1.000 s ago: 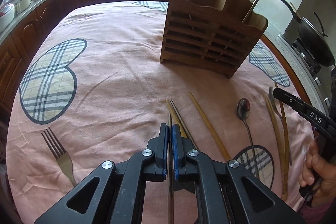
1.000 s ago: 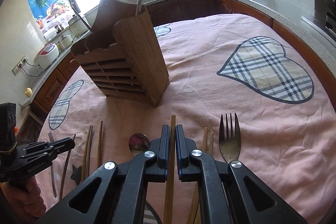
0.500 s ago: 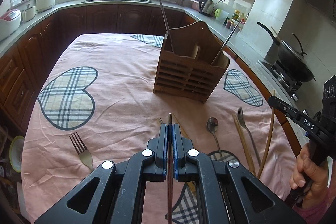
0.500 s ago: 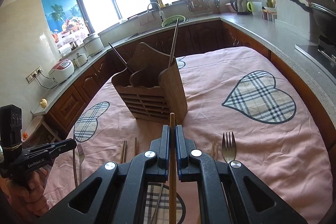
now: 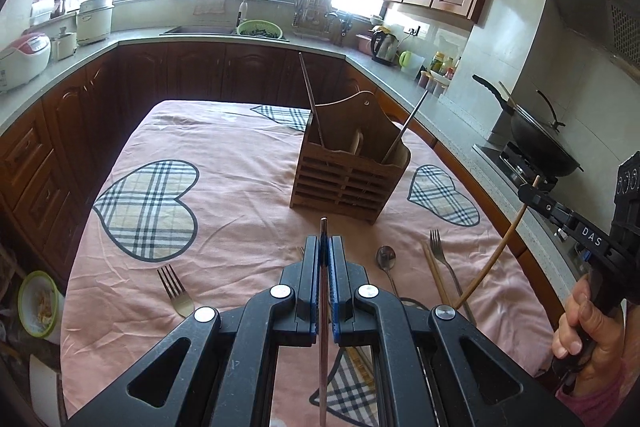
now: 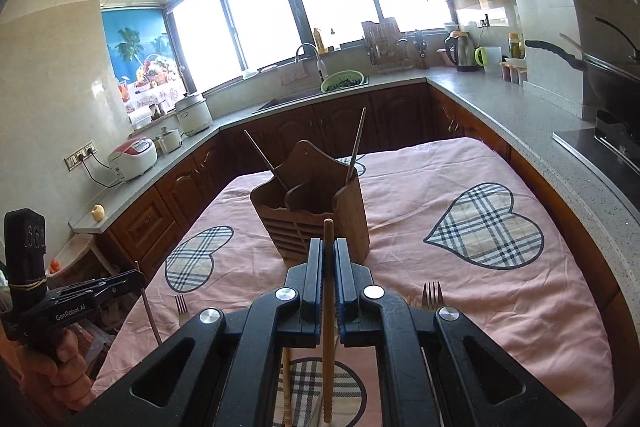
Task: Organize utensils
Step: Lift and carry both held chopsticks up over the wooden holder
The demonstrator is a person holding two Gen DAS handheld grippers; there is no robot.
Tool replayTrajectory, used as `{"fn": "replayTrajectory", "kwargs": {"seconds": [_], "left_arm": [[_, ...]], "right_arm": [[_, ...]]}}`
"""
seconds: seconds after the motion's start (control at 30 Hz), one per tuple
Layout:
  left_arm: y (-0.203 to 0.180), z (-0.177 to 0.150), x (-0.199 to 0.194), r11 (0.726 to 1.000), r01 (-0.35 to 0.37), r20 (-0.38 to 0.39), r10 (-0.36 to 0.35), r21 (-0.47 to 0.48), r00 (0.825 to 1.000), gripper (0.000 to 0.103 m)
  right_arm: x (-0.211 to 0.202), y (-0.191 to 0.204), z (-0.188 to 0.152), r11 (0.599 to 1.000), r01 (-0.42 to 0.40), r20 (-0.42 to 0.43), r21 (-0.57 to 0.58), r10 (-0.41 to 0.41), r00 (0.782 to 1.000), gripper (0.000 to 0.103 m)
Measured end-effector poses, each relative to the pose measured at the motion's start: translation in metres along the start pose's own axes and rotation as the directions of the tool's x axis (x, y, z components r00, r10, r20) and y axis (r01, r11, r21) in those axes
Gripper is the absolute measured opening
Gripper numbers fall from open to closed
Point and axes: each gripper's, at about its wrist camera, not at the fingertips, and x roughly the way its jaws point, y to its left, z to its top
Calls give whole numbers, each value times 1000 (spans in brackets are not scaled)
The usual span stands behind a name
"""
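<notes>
My left gripper (image 5: 324, 241) is shut on a metal chopstick (image 5: 323, 291) and holds it well above the table. My right gripper (image 6: 328, 243) is shut on a wooden chopstick (image 6: 328, 311), also raised; it shows at the right of the left wrist view (image 5: 494, 259). The wooden utensil holder (image 5: 350, 171) stands upright on the pink tablecloth ahead, with a chopstick leaning in each end compartment. It also shows in the right wrist view (image 6: 316, 215).
On the cloth lie a fork (image 5: 176, 291) at left, a spoon (image 5: 386, 259), a fork (image 5: 438, 247) and a wooden chopstick (image 5: 434, 275) in front of the holder. Kitchen counters (image 5: 100, 47) surround the table; a wok (image 5: 540, 143) sits on the stove at right.
Both grippers have risen from the table, each lifting its chopstick. The holder and the table now look farther away and lower in both views.
</notes>
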Motion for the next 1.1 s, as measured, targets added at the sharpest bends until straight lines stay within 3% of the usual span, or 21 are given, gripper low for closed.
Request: {"fn": "replayTrajectory", "kwargs": {"seconds": [0.63,1.1], "left_arm": [[15,9,-22,999,44,109,-41,-27,993,2],[24,46,-7,998,56,176,-50,-31,983,2]], "right_arm": [[-15,7,10,1000,-8,65,-2,8,998,5],[-1,5,42,1000,-20,149,24,16,989,5]]}}
